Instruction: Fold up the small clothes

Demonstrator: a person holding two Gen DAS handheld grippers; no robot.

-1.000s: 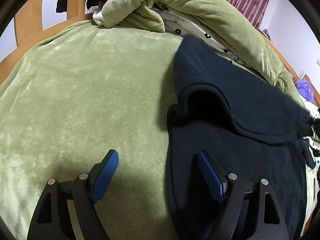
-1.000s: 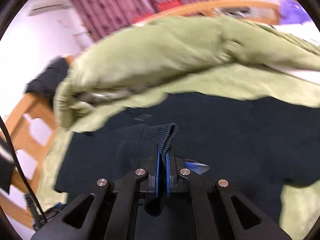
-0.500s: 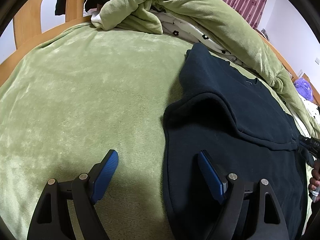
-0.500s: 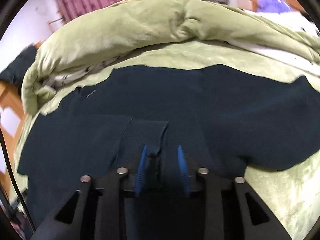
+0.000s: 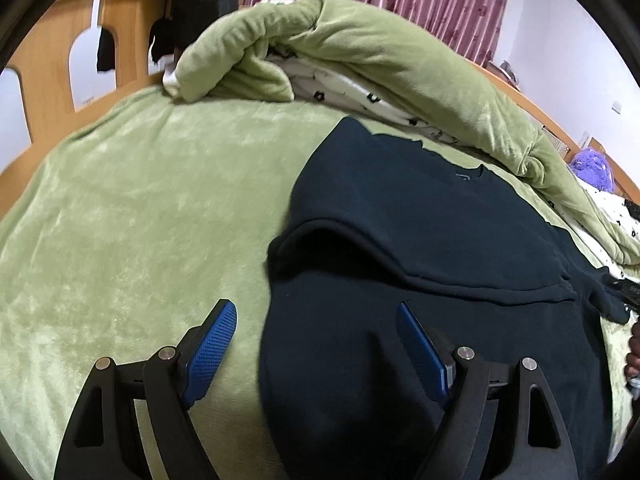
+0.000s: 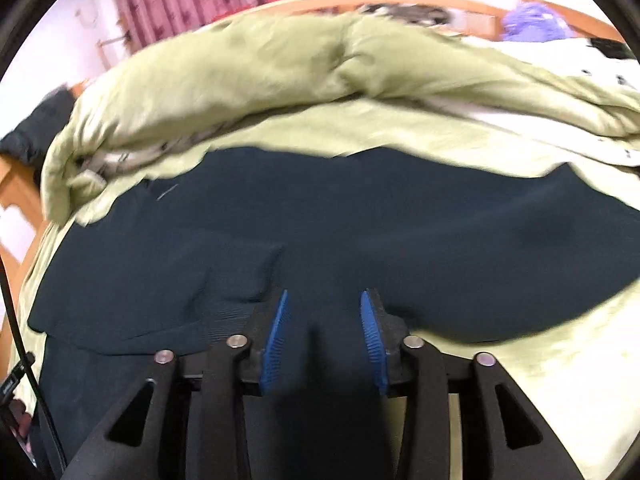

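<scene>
Dark navy fleece sweatshirt [image 5: 420, 240] lies crosswise beneath both grippers, its near-left edge between my wide-open, empty left gripper [image 5: 316, 344], while my right gripper [image 6: 326, 336] is opening, gripping nothing.

Both wrist cameras look steeply down along their own blue-padded fingers, close over the bed – the left one facing the dark garment's [image 5: 420, 240] folded edge, the right one its broad middle – and share the rolled green quilt [image 6: 260, 76] behind.
</scene>
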